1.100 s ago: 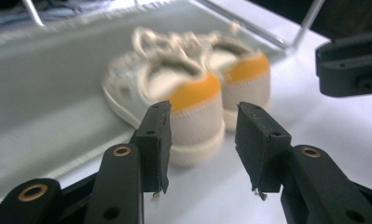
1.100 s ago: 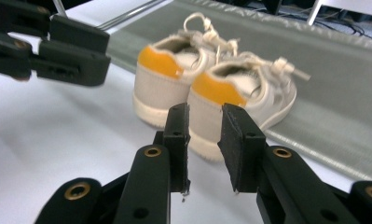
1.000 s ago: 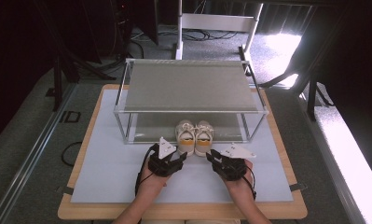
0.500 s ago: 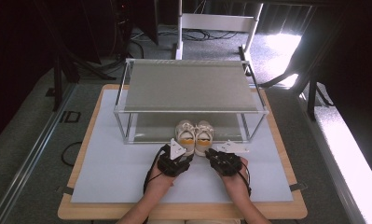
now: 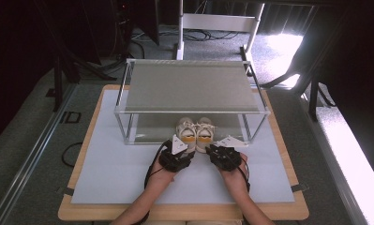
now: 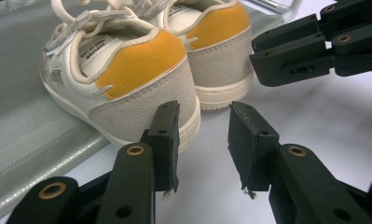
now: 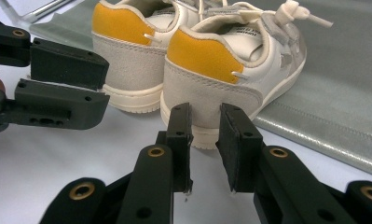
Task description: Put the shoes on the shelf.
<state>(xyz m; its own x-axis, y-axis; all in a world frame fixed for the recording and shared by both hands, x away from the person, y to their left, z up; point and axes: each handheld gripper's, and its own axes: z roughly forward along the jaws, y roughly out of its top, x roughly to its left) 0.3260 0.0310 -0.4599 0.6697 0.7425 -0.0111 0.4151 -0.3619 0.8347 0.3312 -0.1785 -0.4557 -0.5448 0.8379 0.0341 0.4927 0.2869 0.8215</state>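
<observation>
A pair of small cream shoes with yellow heel patches stands at the front edge of the metal-framed shelf, heels toward me: left shoe, right shoe. My left gripper is just behind the left shoe. Its jaws are open with nothing between them, and the left jaw sits close to the heel. My right gripper stands behind the right shoe. Those jaws are open by a narrow gap, right at the heel's sole, and hold nothing.
The shoes rest partly on a grey-green liner under the shelf. A white mat covers the wooden table. The two grippers are close side by side; the other gripper shows in each gripper view. Shelf posts flank the shoes.
Both grippers have moved forward along the mat toward the shoes' heels and drawn closer together. The shoes have not moved.
</observation>
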